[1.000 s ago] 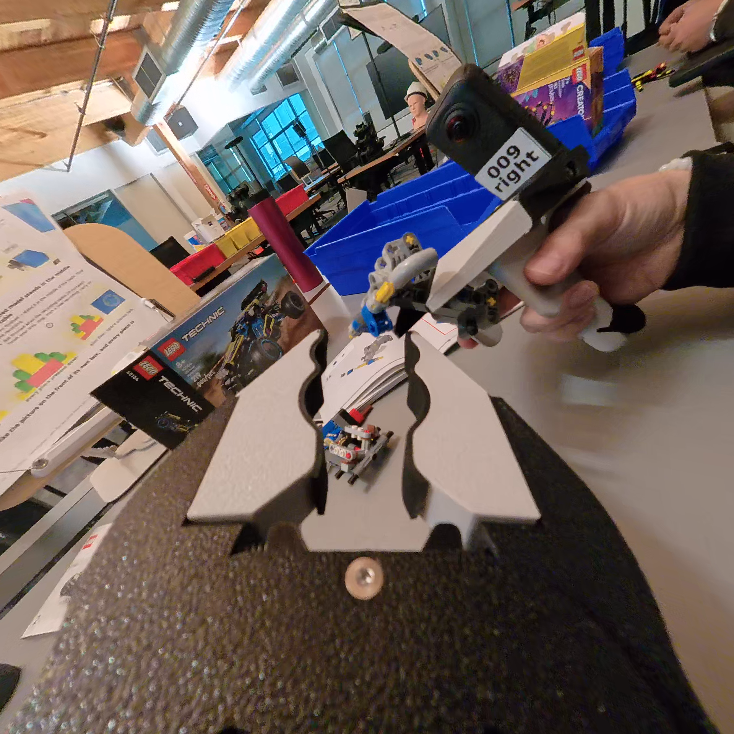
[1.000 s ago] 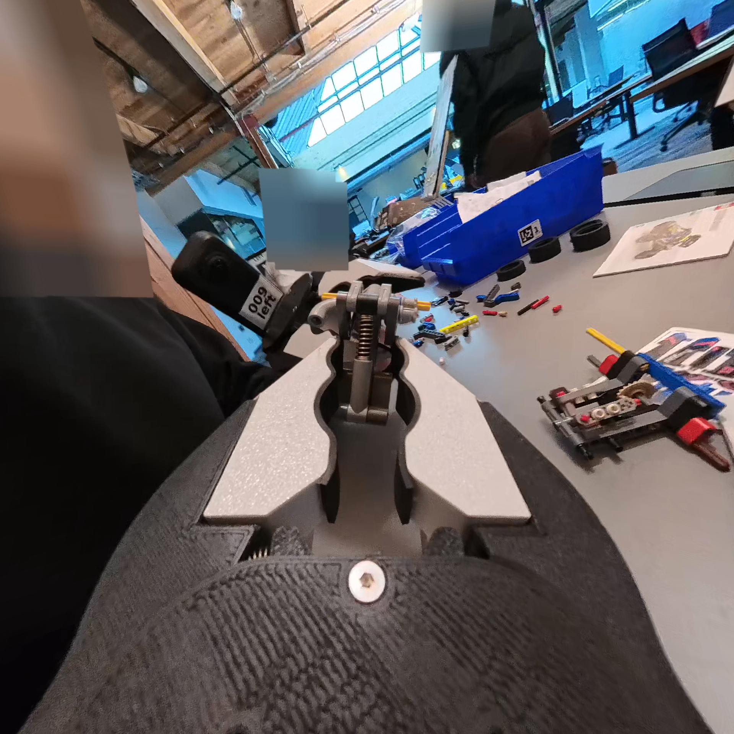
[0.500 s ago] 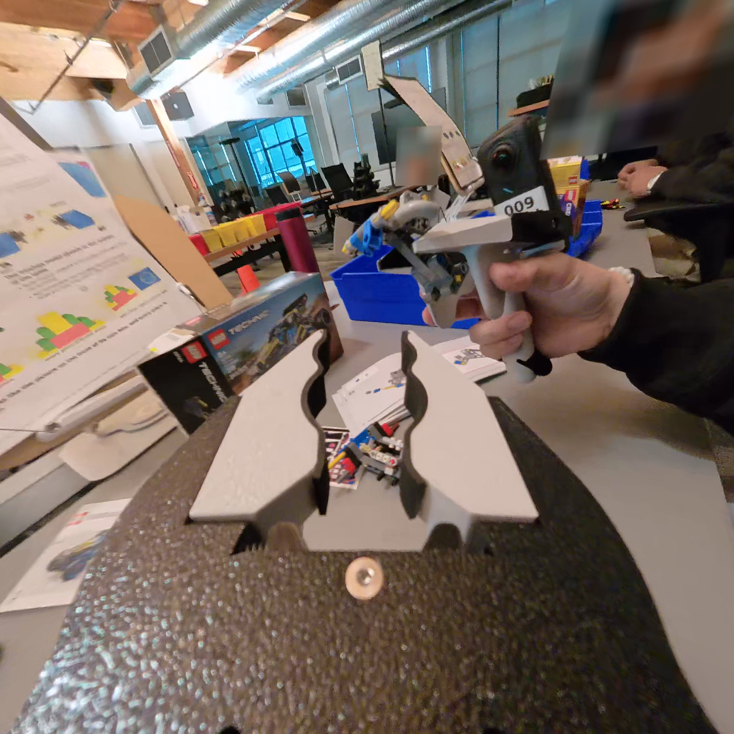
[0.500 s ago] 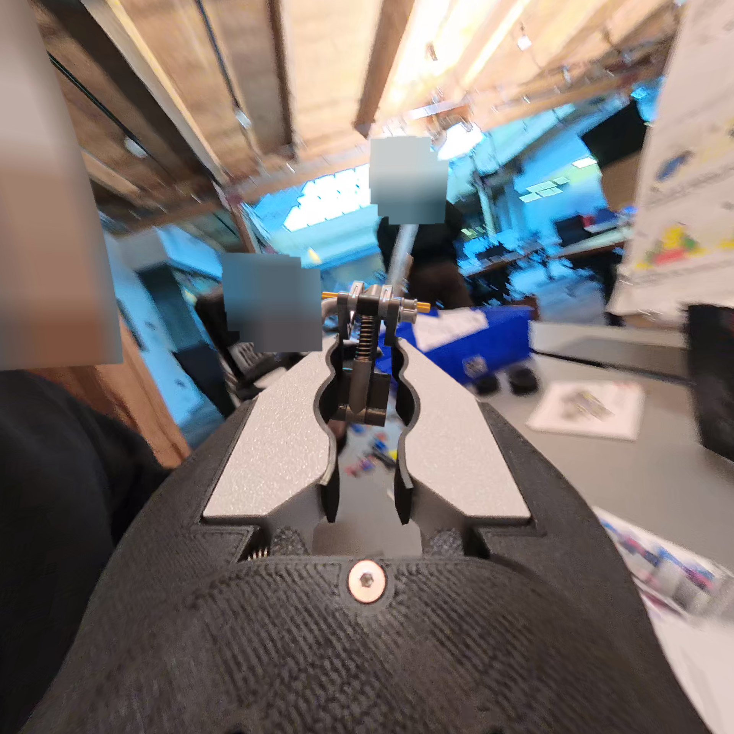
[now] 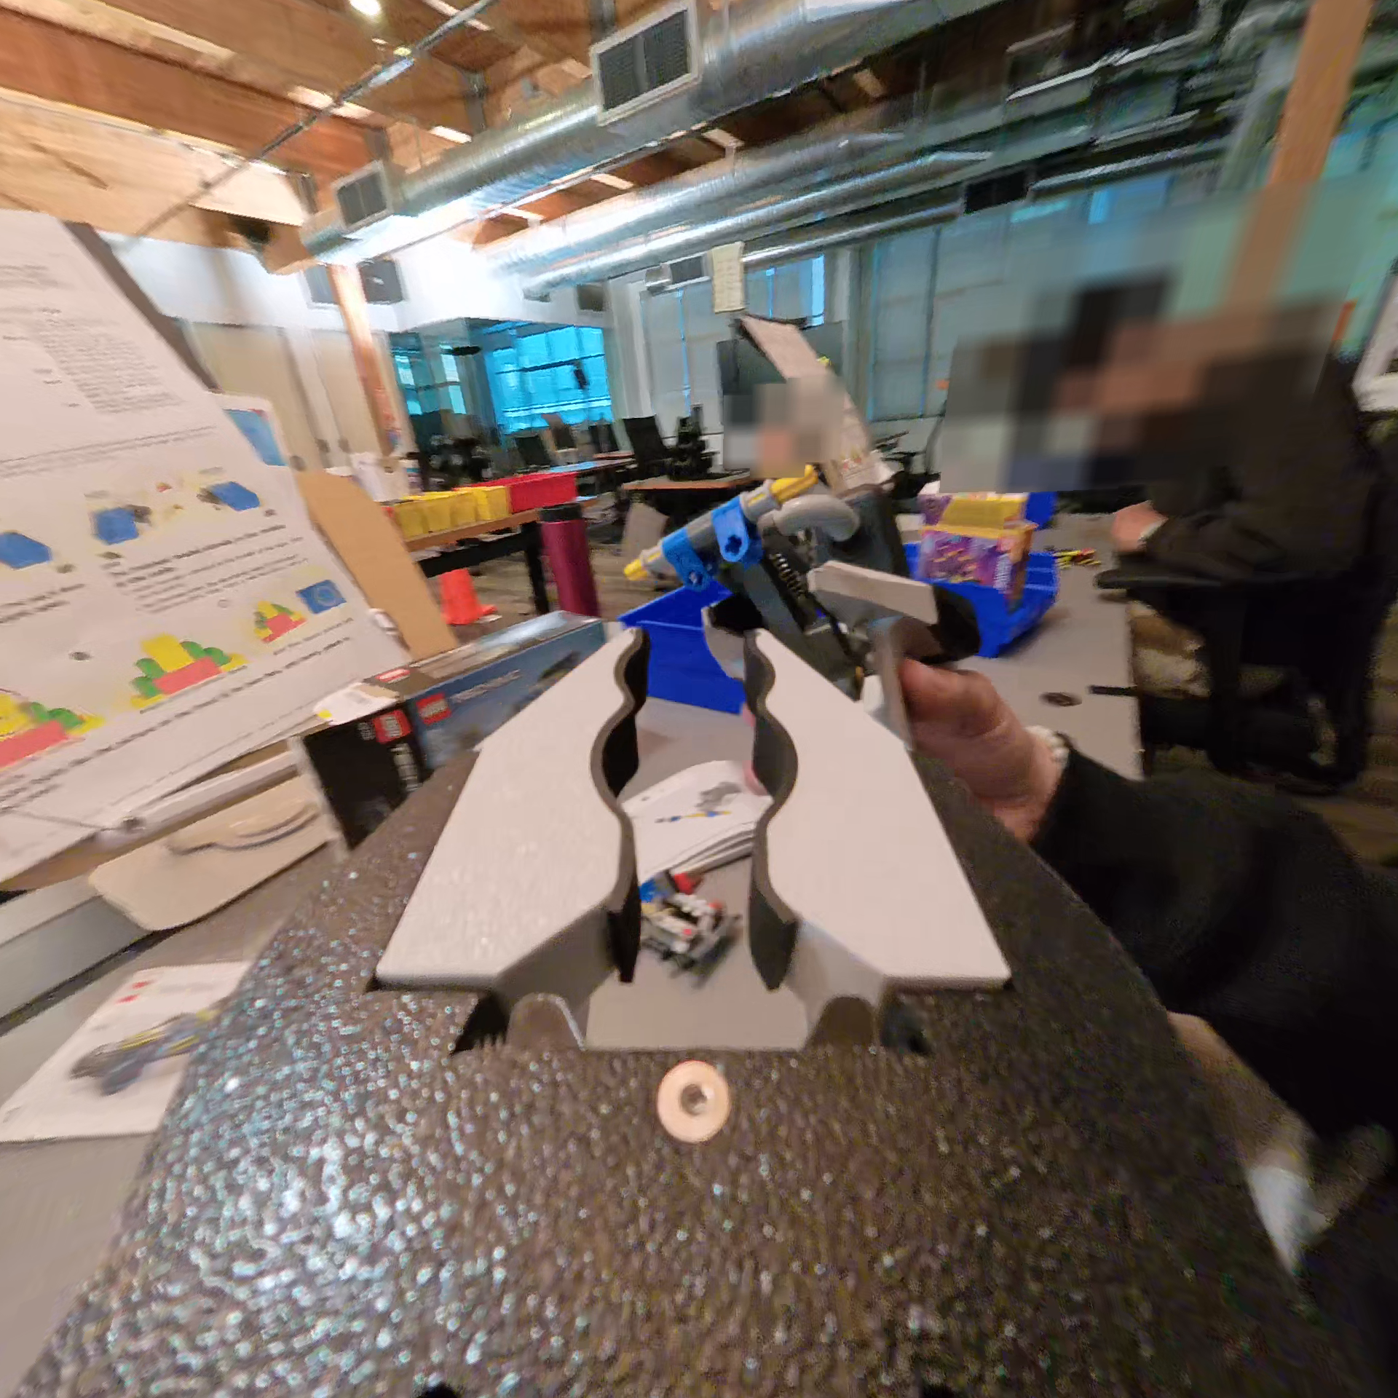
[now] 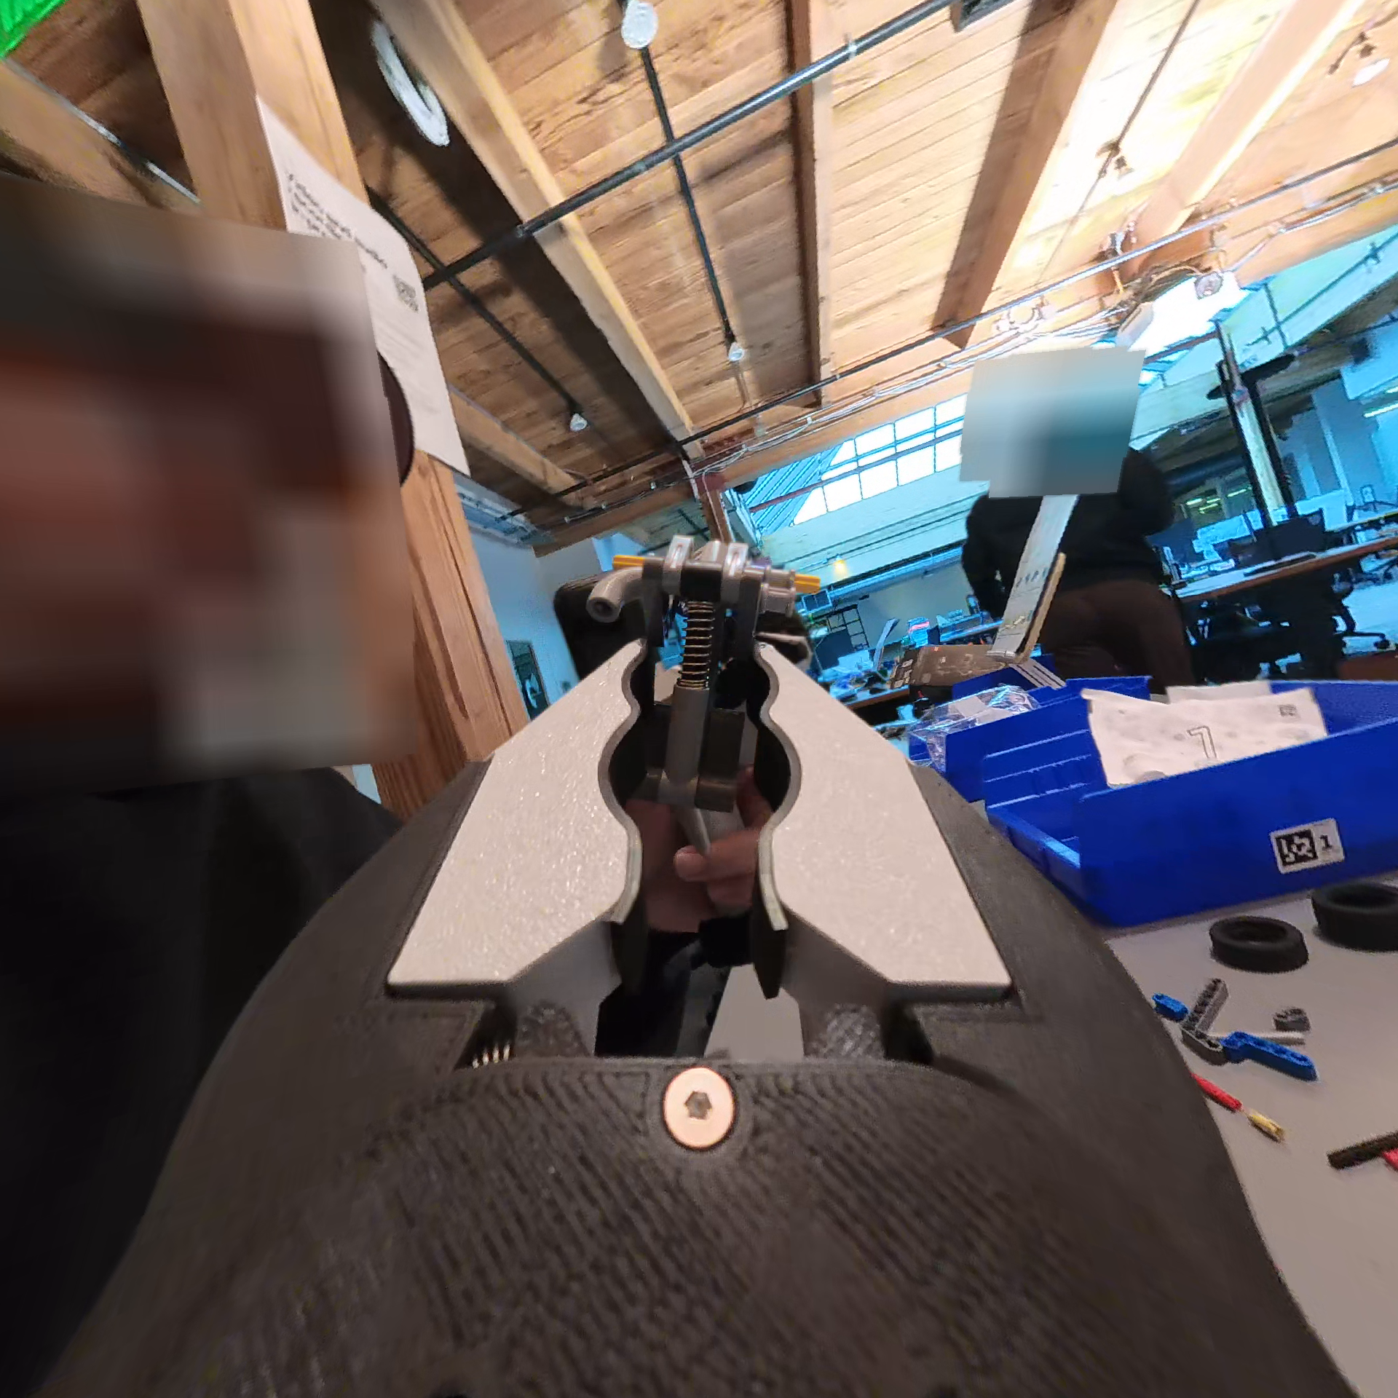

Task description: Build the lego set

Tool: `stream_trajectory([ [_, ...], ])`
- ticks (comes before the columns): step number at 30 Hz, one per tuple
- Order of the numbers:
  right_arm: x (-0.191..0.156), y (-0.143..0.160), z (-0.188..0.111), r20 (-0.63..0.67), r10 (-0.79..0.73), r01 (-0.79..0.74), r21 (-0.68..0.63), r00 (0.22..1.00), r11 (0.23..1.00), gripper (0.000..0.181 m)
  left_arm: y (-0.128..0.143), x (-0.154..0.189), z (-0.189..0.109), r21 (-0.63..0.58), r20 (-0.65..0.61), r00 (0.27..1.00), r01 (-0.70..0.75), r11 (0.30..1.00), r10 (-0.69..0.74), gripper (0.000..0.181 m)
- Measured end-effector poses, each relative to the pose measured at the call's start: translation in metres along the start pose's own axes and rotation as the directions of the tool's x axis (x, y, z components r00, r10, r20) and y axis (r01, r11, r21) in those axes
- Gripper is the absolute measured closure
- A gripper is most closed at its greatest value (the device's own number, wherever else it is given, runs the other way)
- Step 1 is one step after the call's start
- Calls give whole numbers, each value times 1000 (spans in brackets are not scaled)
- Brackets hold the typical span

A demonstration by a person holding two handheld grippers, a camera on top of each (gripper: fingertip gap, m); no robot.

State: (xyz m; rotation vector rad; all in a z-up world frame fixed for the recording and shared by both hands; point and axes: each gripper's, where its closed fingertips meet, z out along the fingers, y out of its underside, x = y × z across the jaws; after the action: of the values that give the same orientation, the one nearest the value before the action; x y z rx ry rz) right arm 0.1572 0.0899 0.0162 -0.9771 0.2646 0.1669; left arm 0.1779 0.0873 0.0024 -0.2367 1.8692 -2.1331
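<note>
My left gripper (image 5: 692, 666) is open and empty, held above the table. My right gripper (image 6: 703, 666) is shut on a grey lego sub-assembly (image 6: 700, 650) with a coil spring, a yellow axle and blue connectors. It points up toward the ceiling. In the left wrist view the right gripper (image 5: 832, 613) and that sub-assembly (image 5: 749, 537) hang in the air just beyond my left fingertips. A partly built lego chassis (image 5: 685, 927) lies on the table below my left gripper, next to an open instruction booklet (image 5: 696, 817).
A lego box (image 5: 454, 711) and a propped paper sheet (image 5: 136, 545) stand to the left. Blue bins (image 6: 1172, 824) stand at the back right. Black tyres (image 6: 1259, 942) and loose small pieces (image 6: 1225, 1036) lie in front of the bins. A person (image 6: 1082, 590) stands behind.
The right gripper has risen and tilted upward with the sub-assembly, from facing the table to facing the ceiling. It has come close to my left fingertips. The left gripper has stayed open.
</note>
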Motion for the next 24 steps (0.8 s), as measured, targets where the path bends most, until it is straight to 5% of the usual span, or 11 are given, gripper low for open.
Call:
stream_trajectory([
  [11,-26,7,4,72,-86,91,-81,994,992,159,-23,34,-6,109,-277,940,238,965,-201,165],
  [24,-13,22,-29,-16,-233,220,-266,972,938,159,-12,36,2,152,-325,934,209,966,-151,162],
])
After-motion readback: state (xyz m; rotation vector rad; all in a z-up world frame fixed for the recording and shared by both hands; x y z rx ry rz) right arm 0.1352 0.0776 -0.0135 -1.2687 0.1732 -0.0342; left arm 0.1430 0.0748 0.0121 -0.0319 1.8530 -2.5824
